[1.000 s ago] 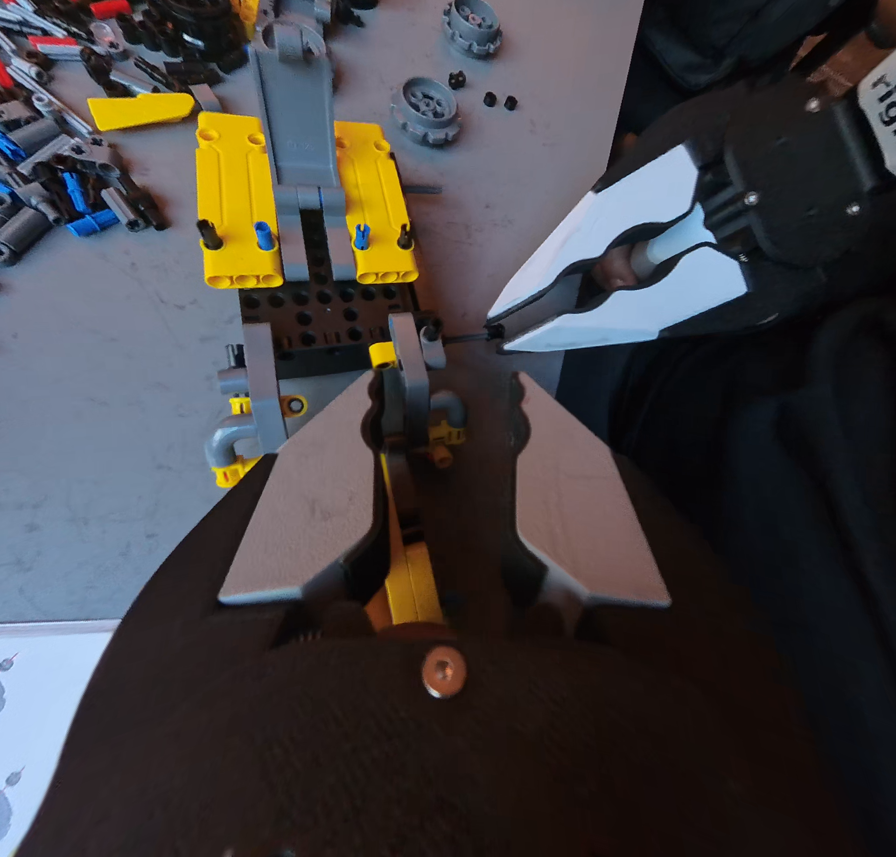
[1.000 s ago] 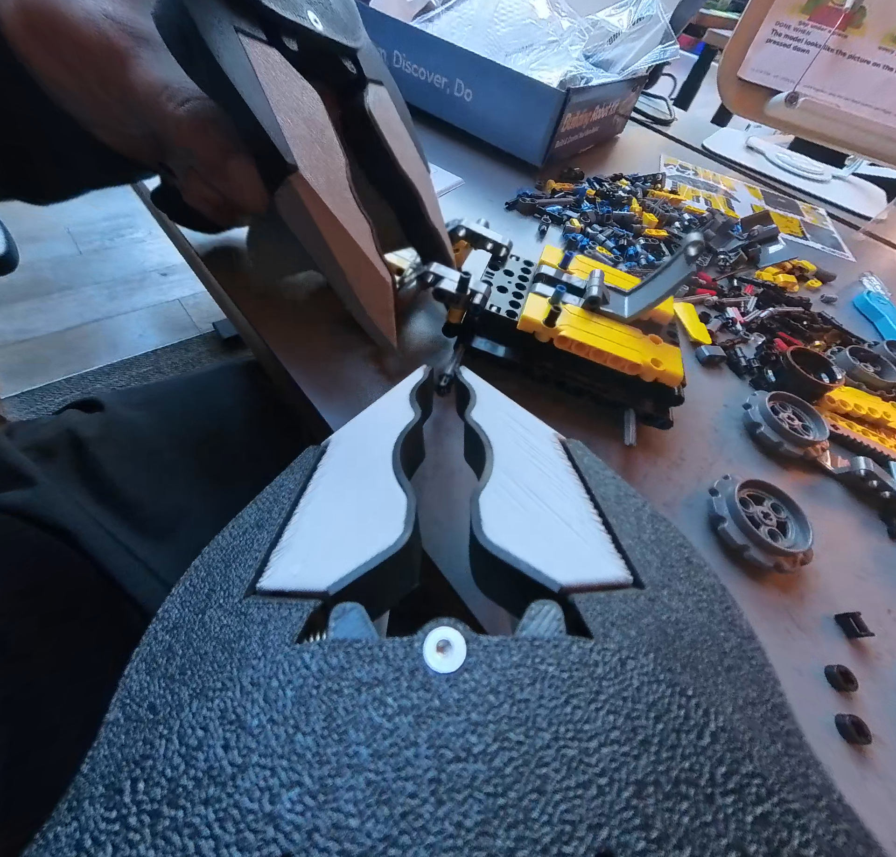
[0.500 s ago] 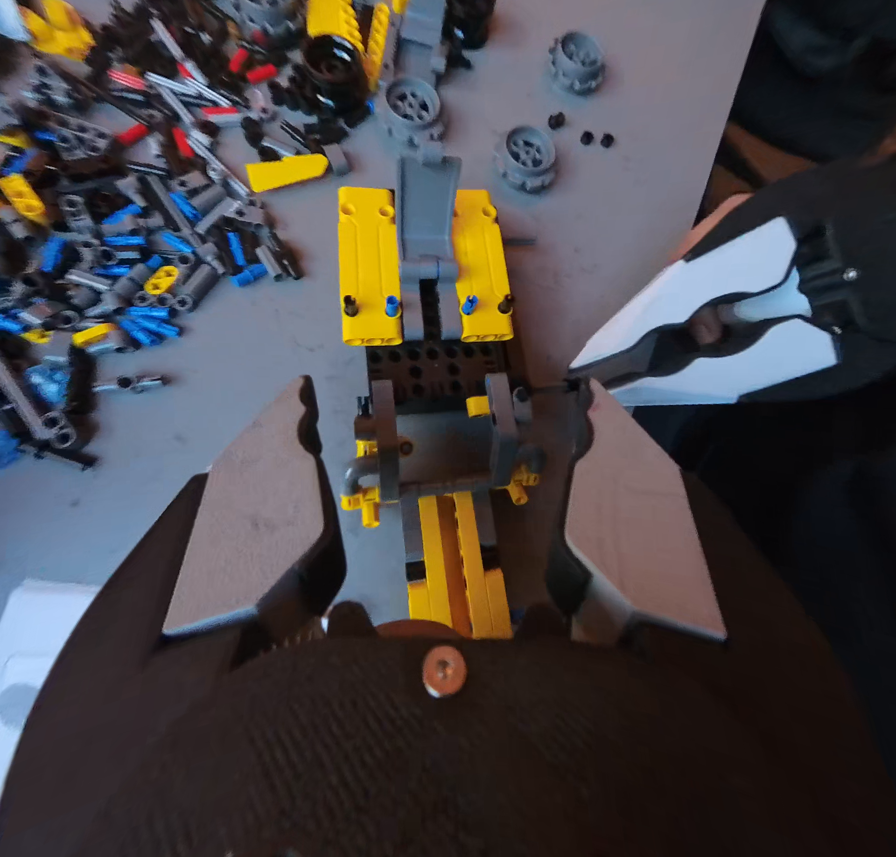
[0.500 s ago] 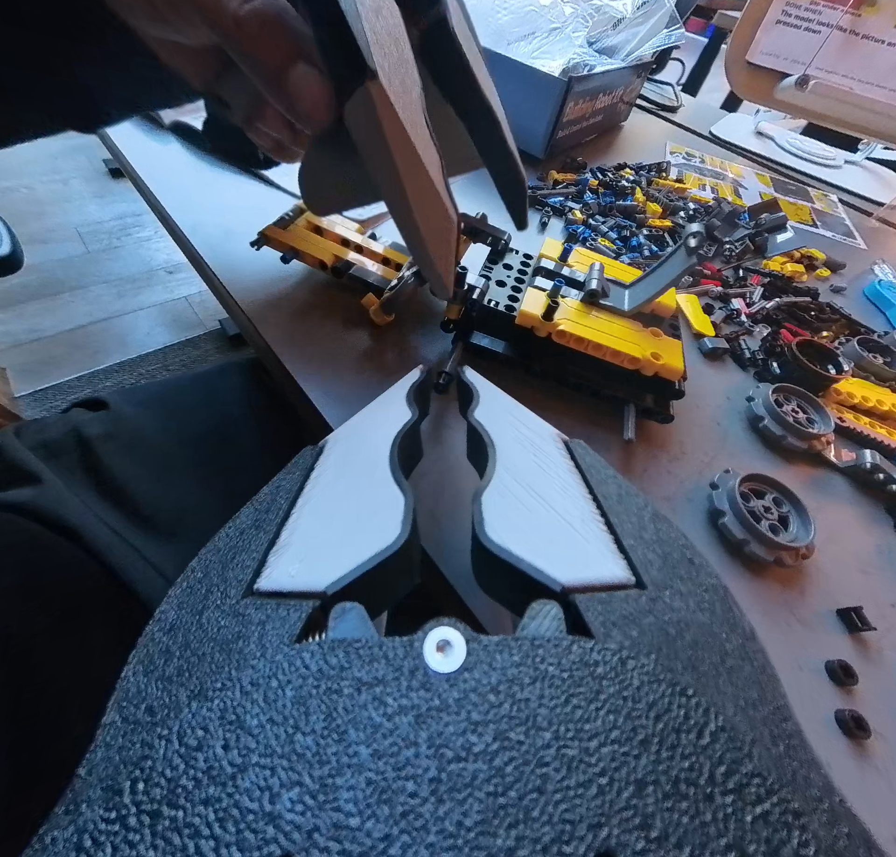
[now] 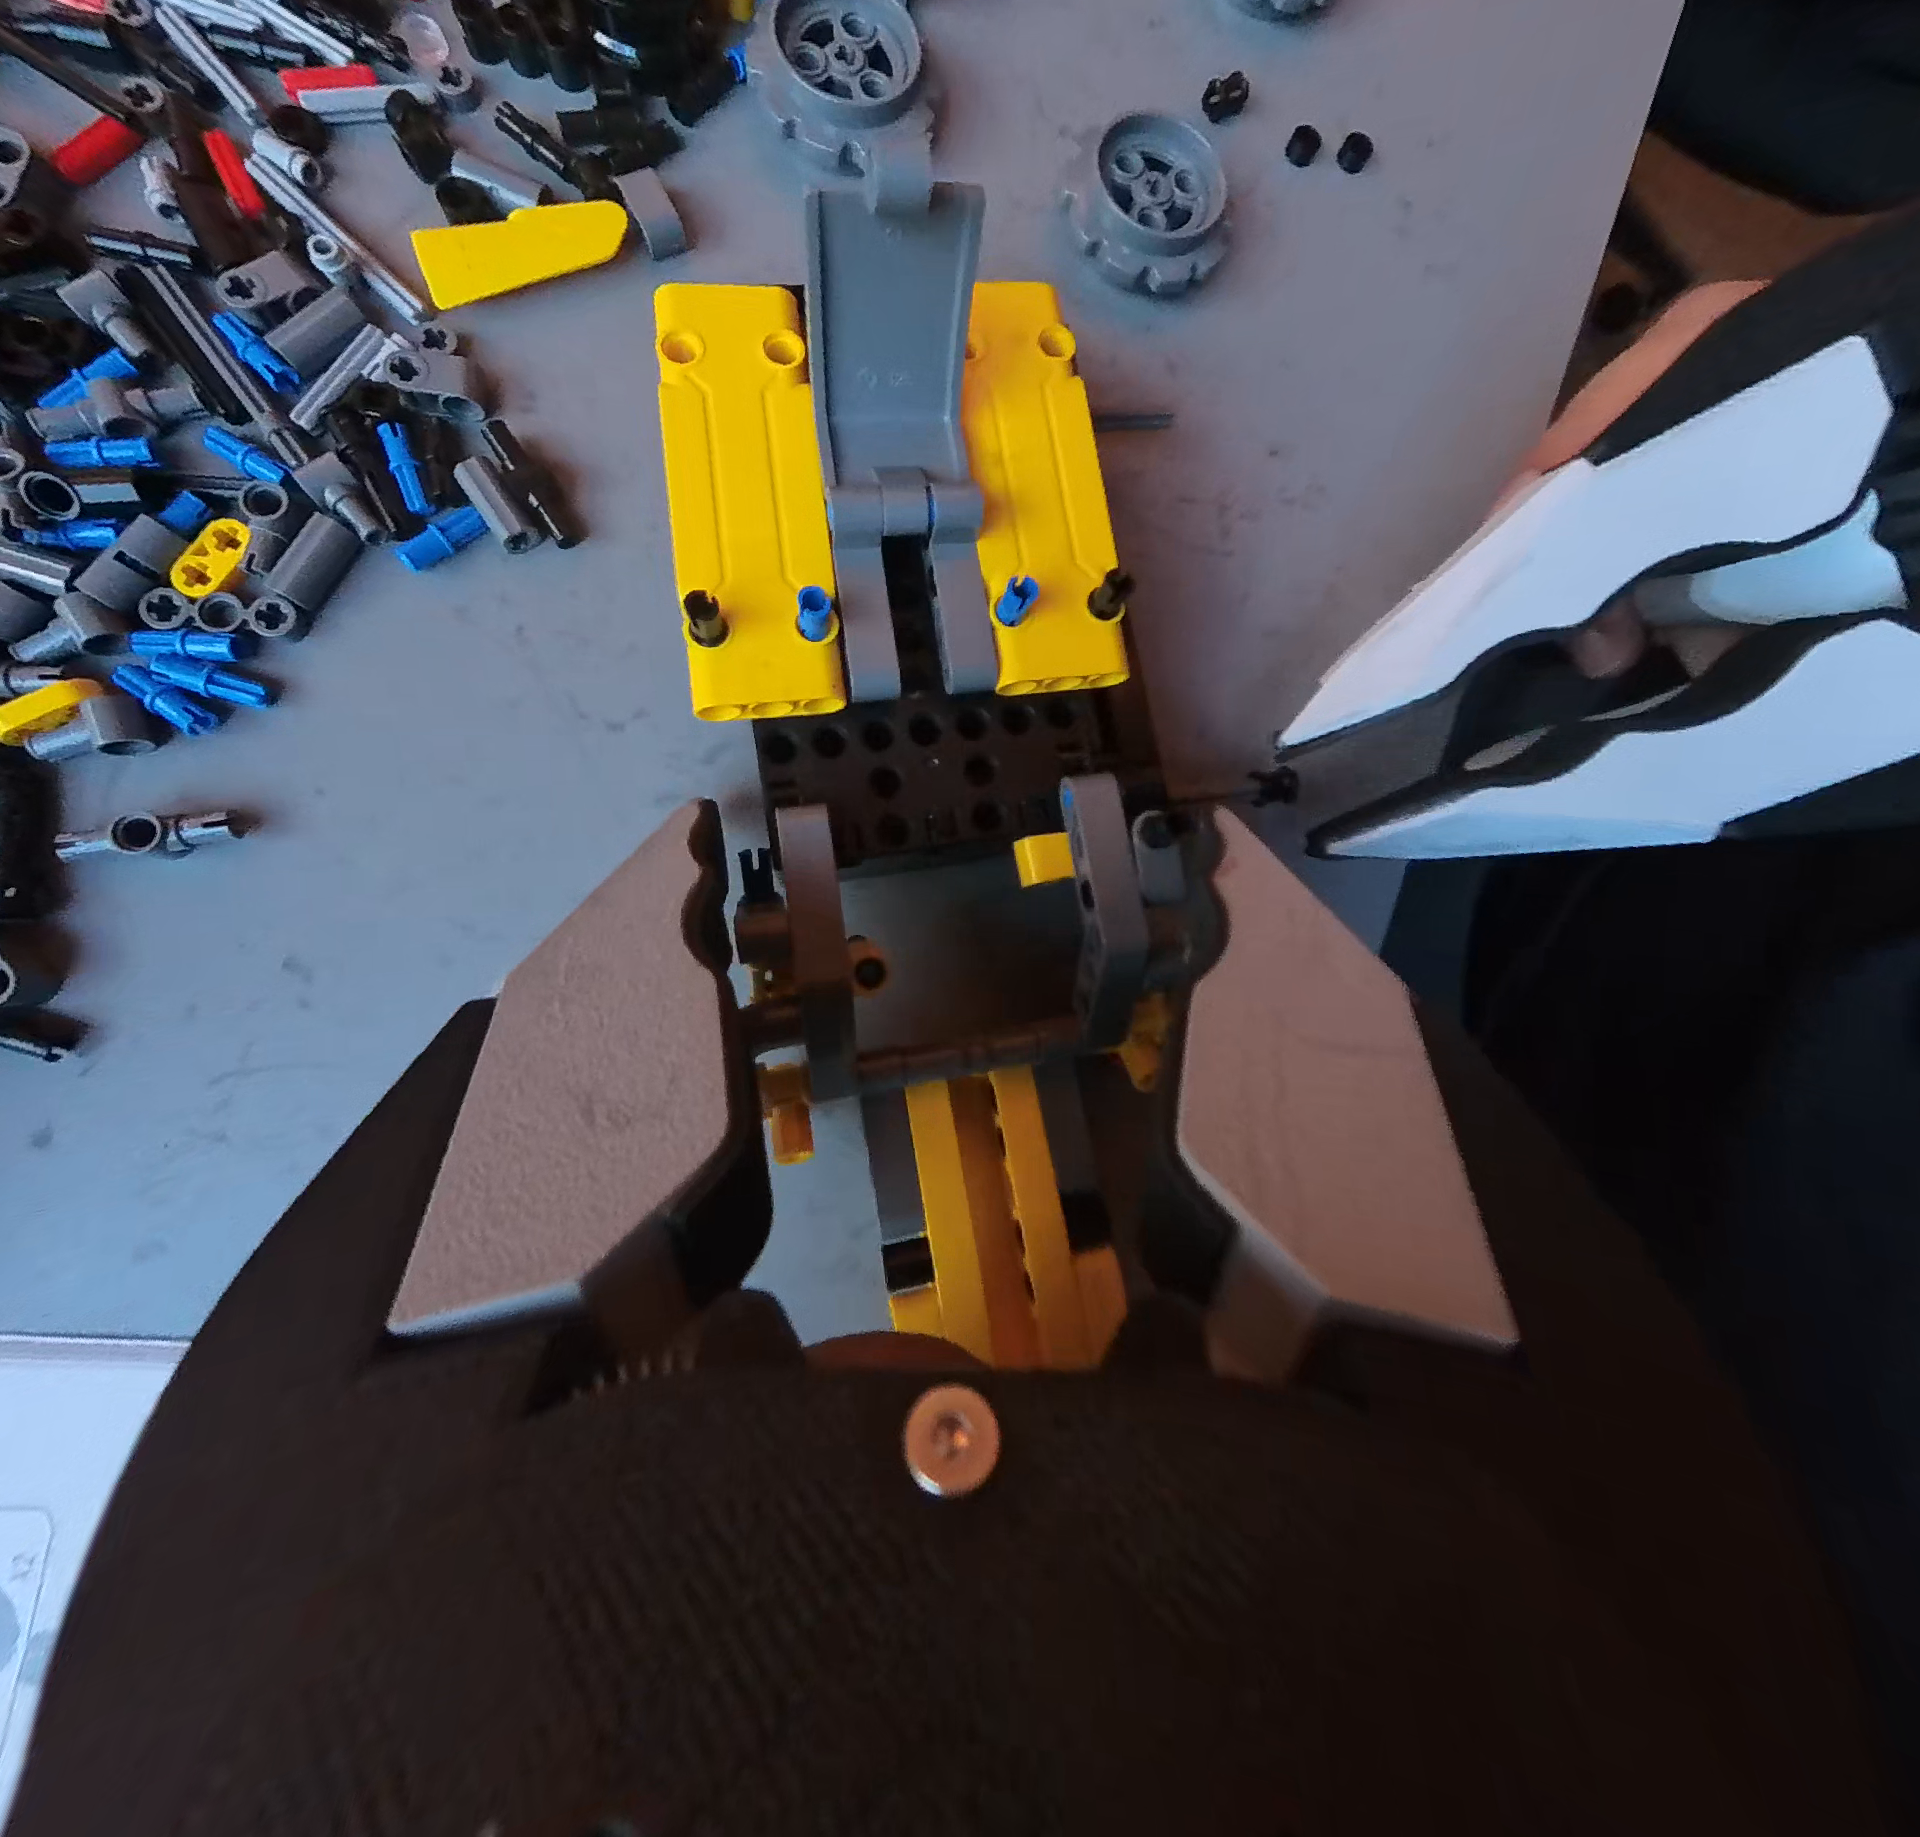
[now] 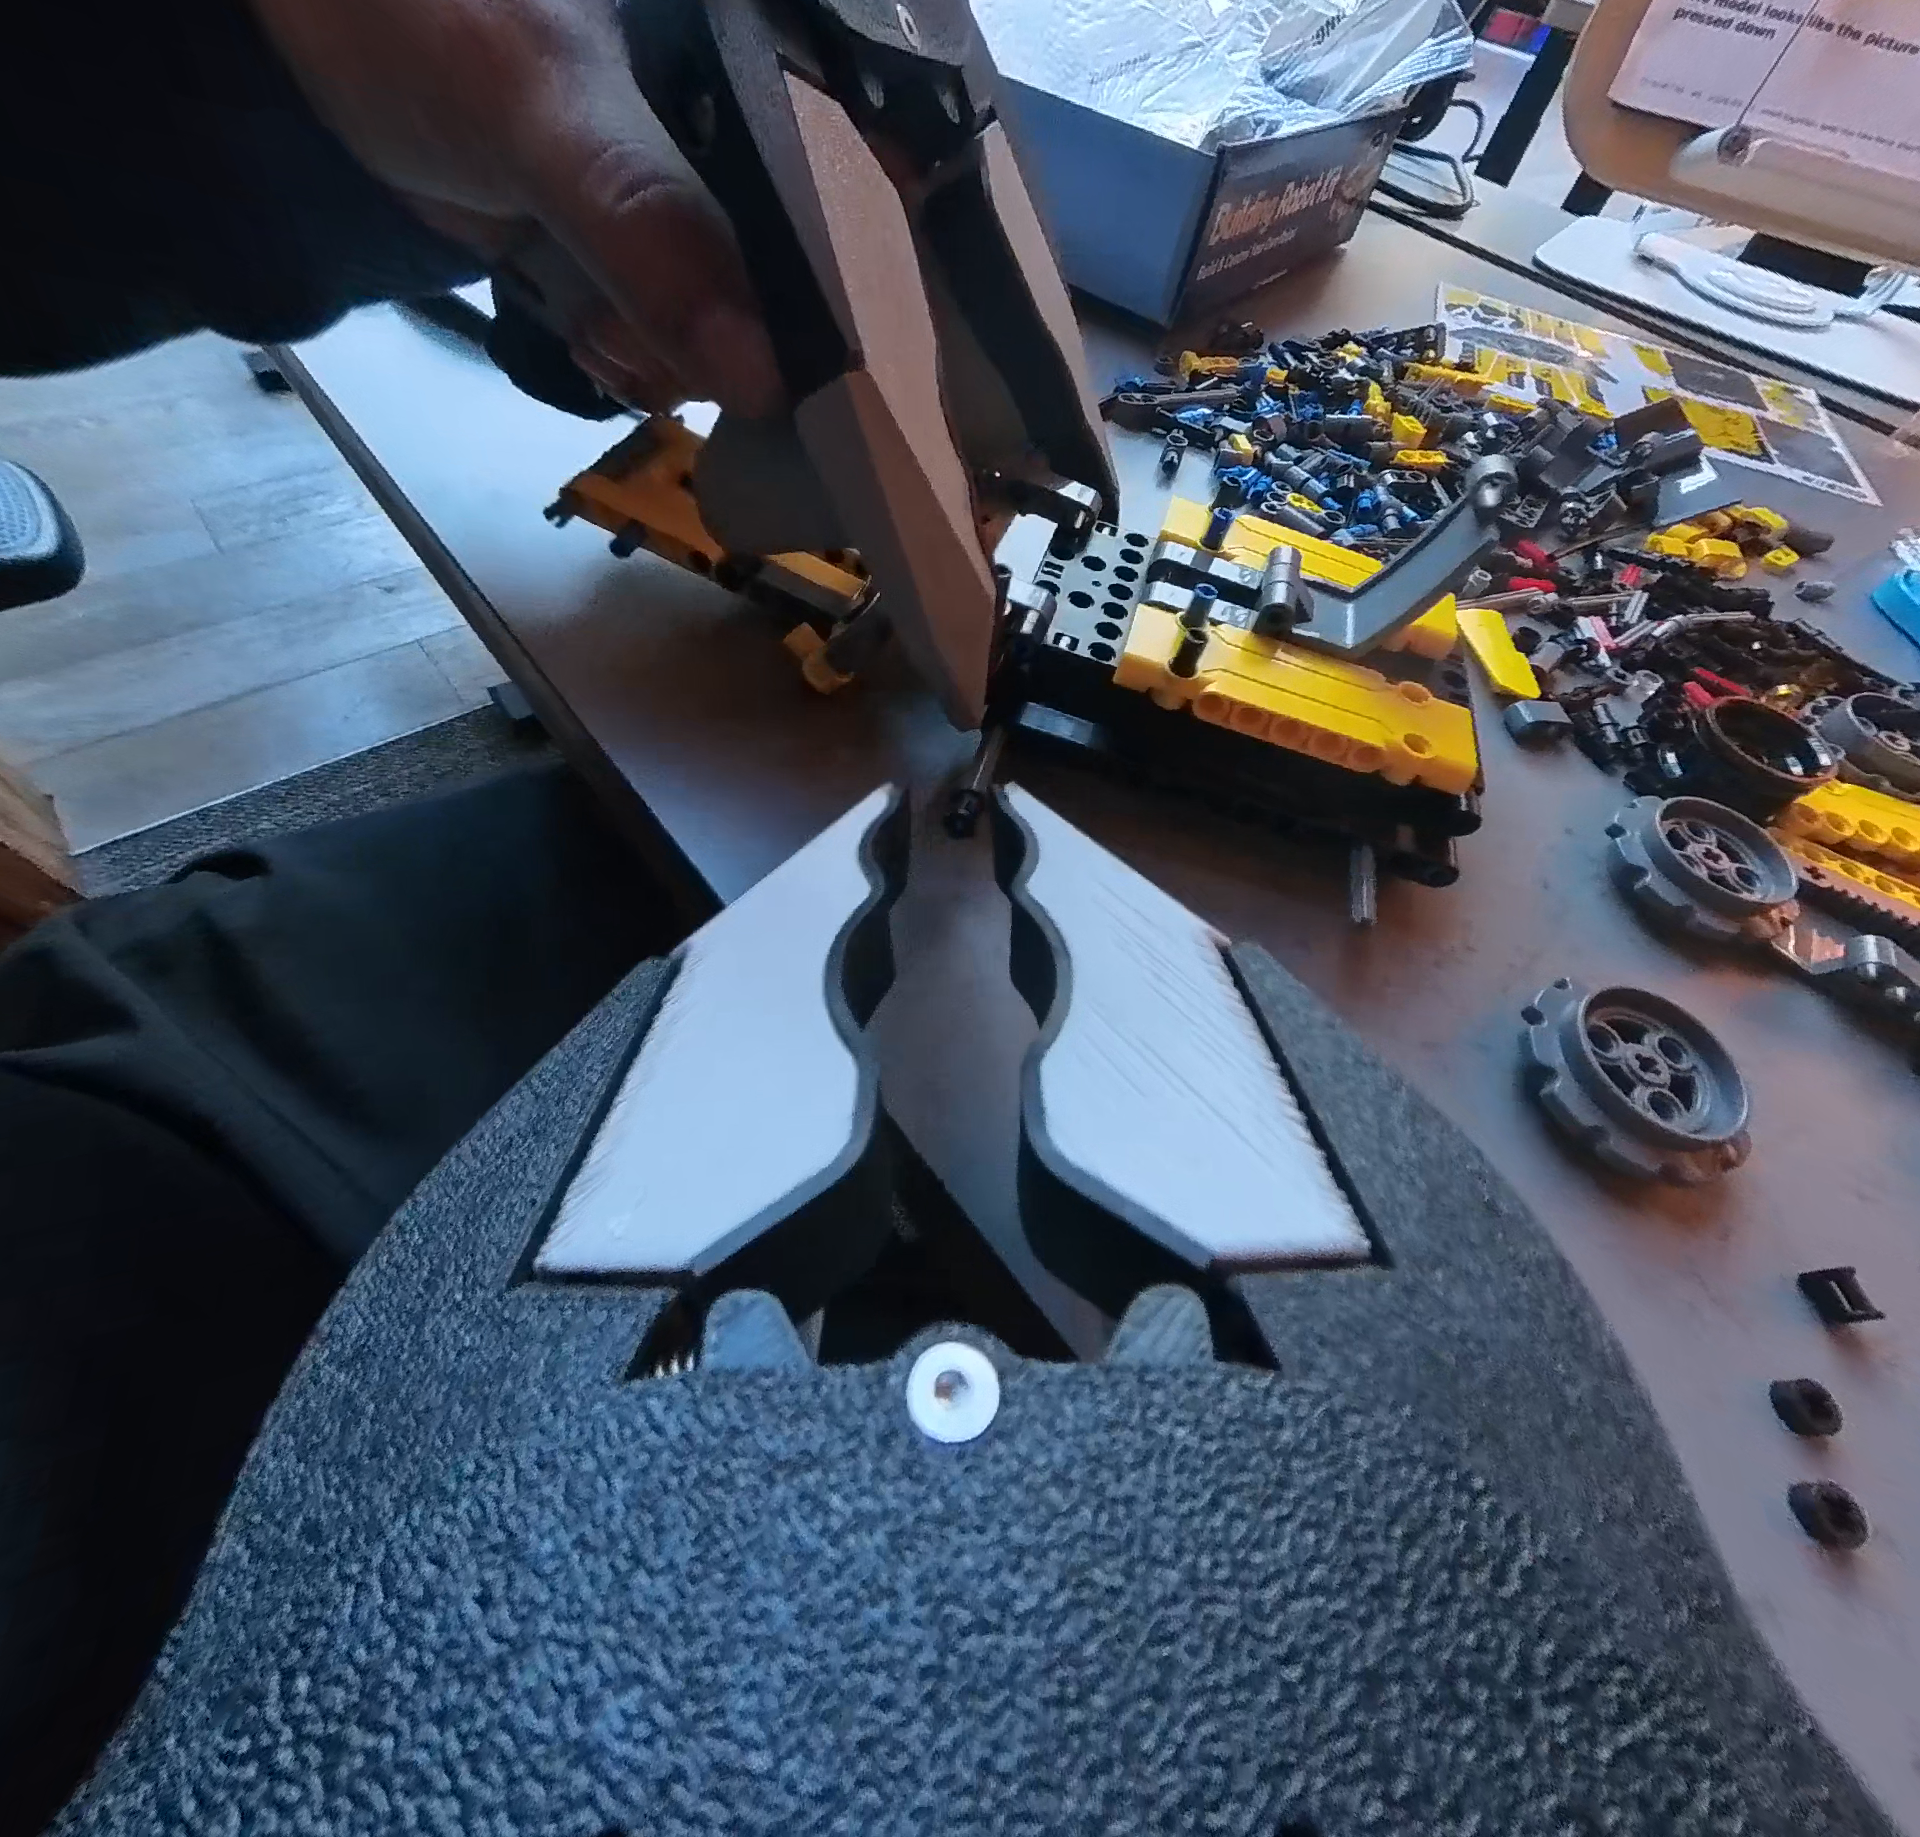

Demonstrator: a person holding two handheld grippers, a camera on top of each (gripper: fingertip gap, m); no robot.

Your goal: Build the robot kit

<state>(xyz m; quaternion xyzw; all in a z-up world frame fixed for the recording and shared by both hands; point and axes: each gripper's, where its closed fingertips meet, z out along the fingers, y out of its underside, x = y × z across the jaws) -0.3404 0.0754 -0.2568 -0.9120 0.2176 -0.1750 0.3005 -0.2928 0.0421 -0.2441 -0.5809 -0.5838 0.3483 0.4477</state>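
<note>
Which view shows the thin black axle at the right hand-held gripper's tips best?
The right wrist view: the axle runs from the right hand-held gripper up to the model, close and centred. The left wrist view shows it only as a thin line at that hand-held gripper's tips.

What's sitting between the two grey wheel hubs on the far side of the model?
Bare tabletop, seen in the left wrist view, between one grey wheel hub and the other.
</note>
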